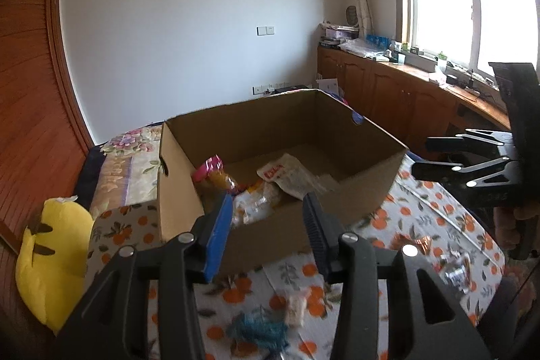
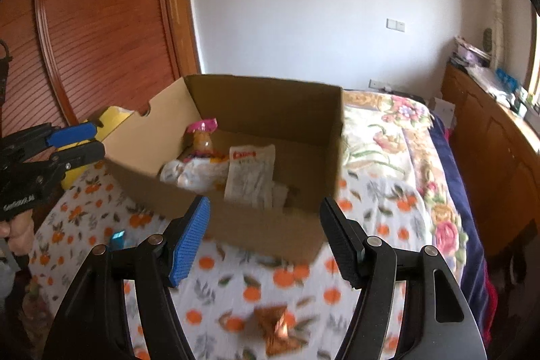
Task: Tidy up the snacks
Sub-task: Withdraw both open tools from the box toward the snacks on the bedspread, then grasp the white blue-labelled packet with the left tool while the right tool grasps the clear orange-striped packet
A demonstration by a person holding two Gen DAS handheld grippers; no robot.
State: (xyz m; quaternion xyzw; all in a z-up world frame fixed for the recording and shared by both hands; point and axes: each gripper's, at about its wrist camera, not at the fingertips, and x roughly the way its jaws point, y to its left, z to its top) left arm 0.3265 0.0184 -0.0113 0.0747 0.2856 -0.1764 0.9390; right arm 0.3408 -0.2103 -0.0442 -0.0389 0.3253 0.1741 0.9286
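Note:
An open cardboard box stands on the orange-print cloth. Inside it lie a pink-topped packet, a white packet with a red label and a clear bag. My left gripper hovers before the box's near wall, open with nothing between its pads. My right gripper faces the same box from the other side, open wide and empty. Loose on the cloth are a copper-wrapped snack, a blue-wrapped one, a small beige packet and a silver packet.
A yellow plush toy sits left of the box. A floral blanket covers the bed beyond it. Wooden cabinets run under the window, and a wooden wardrobe stands at the left. A hand holds the left gripper.

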